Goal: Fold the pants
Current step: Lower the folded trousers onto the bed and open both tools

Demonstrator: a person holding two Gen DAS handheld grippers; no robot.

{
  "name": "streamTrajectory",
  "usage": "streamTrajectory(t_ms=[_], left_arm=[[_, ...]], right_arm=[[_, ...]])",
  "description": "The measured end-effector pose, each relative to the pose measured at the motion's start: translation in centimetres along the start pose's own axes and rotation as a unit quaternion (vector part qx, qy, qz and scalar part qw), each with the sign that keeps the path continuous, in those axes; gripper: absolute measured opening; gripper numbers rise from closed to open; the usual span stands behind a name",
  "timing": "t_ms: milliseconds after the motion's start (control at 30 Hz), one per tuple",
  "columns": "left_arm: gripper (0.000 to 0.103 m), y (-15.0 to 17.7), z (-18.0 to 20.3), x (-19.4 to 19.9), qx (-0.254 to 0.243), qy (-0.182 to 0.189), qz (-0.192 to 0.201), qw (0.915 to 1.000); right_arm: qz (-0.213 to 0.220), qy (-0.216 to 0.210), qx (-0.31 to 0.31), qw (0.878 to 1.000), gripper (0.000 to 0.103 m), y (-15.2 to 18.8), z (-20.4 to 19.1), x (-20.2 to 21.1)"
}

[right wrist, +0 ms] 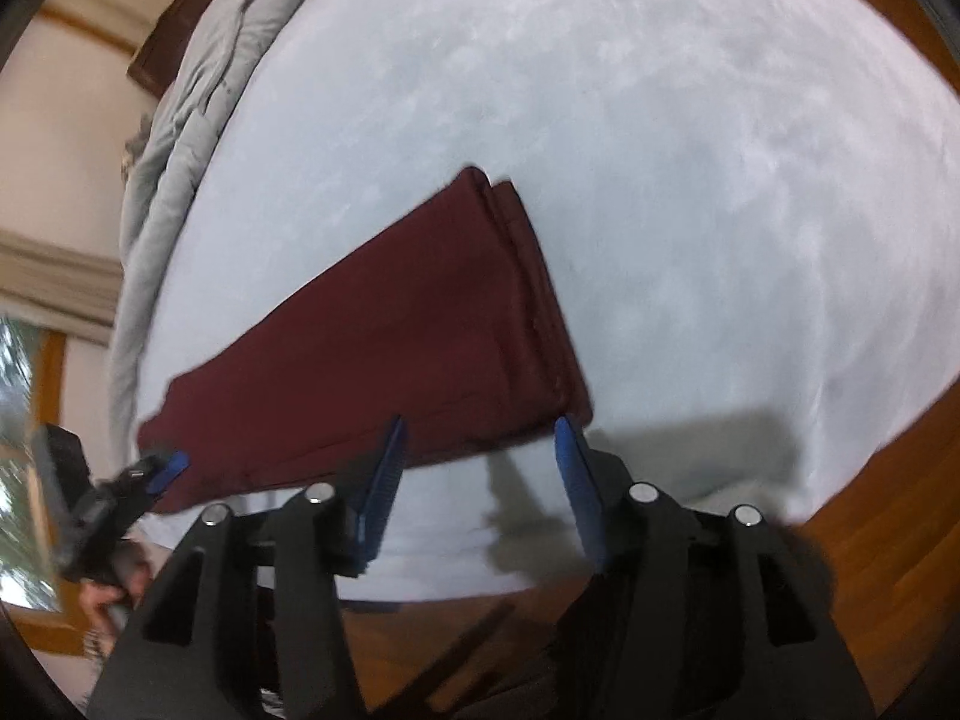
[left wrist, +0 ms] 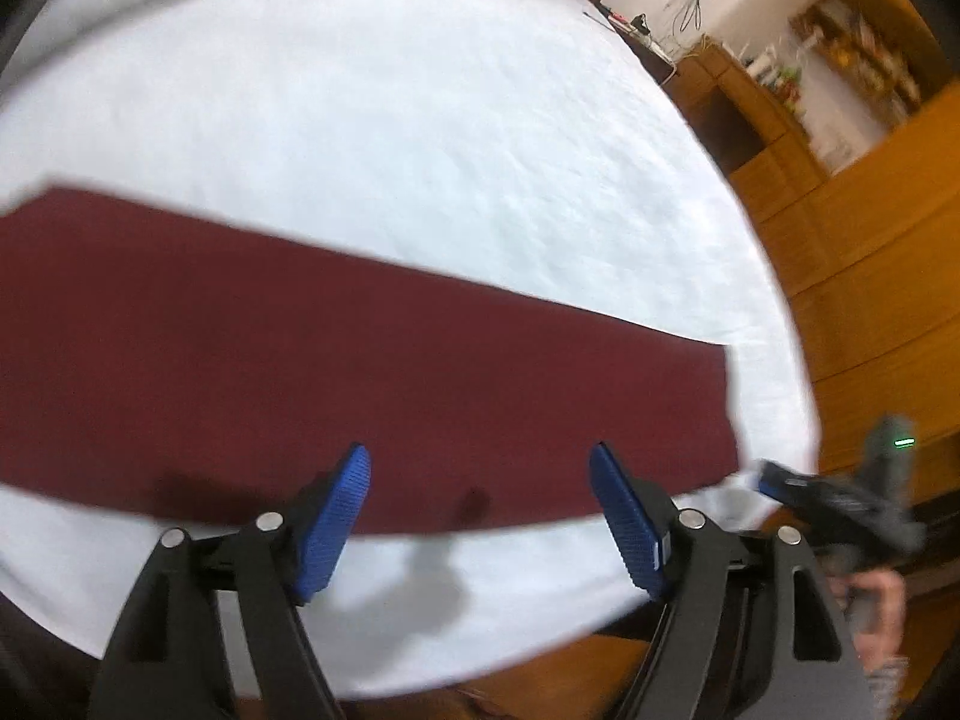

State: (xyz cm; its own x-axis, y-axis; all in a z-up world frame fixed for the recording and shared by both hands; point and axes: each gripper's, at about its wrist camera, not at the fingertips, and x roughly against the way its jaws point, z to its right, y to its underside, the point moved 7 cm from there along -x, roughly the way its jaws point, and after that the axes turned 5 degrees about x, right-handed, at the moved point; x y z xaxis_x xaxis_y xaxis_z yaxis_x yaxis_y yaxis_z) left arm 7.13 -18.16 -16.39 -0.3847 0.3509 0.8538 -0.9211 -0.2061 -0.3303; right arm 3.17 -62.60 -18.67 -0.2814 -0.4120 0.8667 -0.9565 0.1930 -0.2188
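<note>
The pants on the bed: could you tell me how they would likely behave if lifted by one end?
The pants lie flat in thin layers, so they would probably droop limply. The stacked hems may slide apart.

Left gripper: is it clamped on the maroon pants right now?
No. The left gripper has its jaws spread wide, hovering over the near edge of the pants with no fabric between its fingers.
</note>
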Motion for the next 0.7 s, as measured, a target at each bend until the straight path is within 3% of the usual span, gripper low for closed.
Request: streamTrajectory(t_ms=[200, 300, 500, 567, 700], left_arm=[[0.076, -0.3, -3.6, -1.4, 0.061, -0.015, -0.008, 0.998], [0.076, -0.3, -5.1, -1.6, 0.068, -0.025, -0.008, 0.9973], [0.076, 0.6, -7.1, -2.1, 0.088, -0.033, -0.015, 0.9955], [0.076, 0.6, -7.3, -2.3, 0.091, -0.035, -0.016, 0.9951], [0.076, 0.7, -7.8, -2.9, 0.096, -0.039, -0.02, 0.9945]], right_arm=[[-0.047, -0.059, -0.064, 0.995, 0.057, 2.0, -0.5, -3.9], [-0.038, -0.064, -0.075, 0.994, 0.062, 1.6, -0.4, -5.1], [0.011, -0.079, -0.062, 0.995, 0.061, -1.1, -2.0, -5.0], [0.018, -0.079, -0.059, 0.995, 0.059, -1.8, -2.3, -5.3], [-0.005, -0.026, -0.038, 0.999, 0.057, -1.8, -2.2, -7.3]])
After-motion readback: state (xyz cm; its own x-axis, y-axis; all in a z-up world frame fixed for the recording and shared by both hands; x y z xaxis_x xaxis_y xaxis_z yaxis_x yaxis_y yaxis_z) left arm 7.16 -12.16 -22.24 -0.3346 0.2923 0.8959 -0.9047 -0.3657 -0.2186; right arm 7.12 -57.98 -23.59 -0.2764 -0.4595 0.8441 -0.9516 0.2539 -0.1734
